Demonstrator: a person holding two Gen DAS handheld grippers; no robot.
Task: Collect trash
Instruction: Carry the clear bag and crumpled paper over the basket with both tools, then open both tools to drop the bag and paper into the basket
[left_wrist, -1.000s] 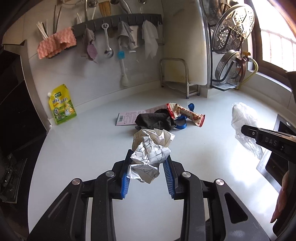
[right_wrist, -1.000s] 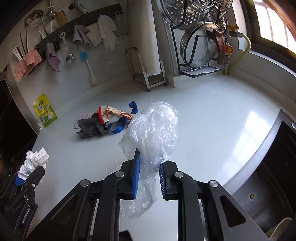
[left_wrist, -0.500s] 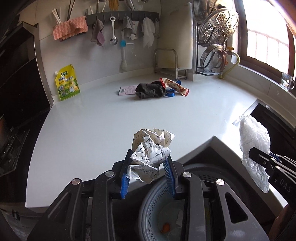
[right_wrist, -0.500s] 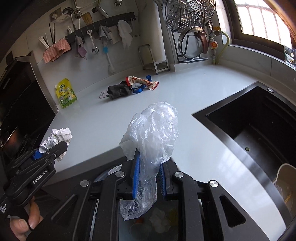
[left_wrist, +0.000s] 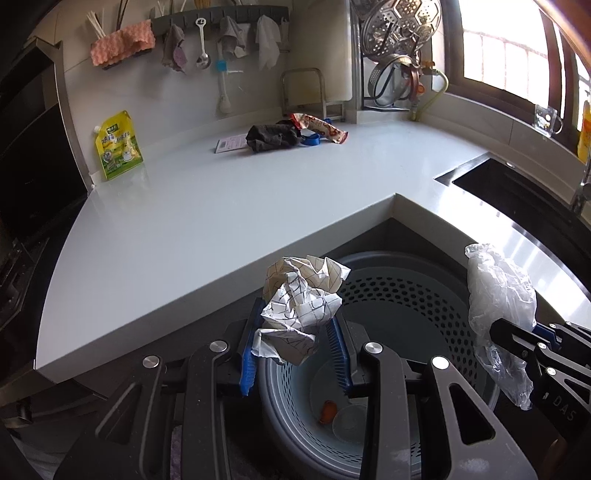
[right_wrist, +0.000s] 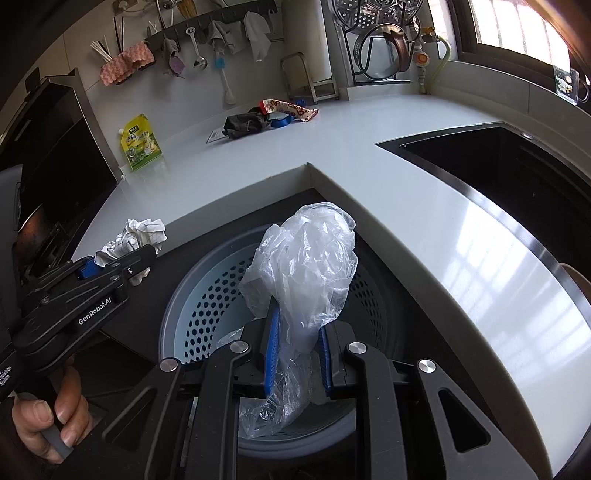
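My left gripper (left_wrist: 293, 345) is shut on a crumpled ball of white paper with black lines (left_wrist: 301, 295), held over the near rim of a grey perforated trash bin (left_wrist: 406, 295). My right gripper (right_wrist: 295, 350) is shut on a crumpled clear plastic bag (right_wrist: 306, 266), which hangs above the bin (right_wrist: 199, 306). In the right wrist view the left gripper (right_wrist: 110, 266) and its paper ball (right_wrist: 133, 236) sit to the left of the bin. More trash lies far back on the counter: a dark rag (left_wrist: 271, 136), a red snack wrapper (left_wrist: 319, 127) and a pink slip (left_wrist: 231, 142).
The bin stands below the inner corner of a white L-shaped counter (left_wrist: 221, 206). A dark sink (right_wrist: 498, 166) is set in the counter at right. A yellow-green pouch (left_wrist: 118, 146) leans on the back wall, and a stove (left_wrist: 22, 236) lies left. A hand (right_wrist: 51, 417) grips the left tool.
Both grippers pulled back from the counter and dropped to hang over the bin, each keeping its load. The counter trash now looks far away.
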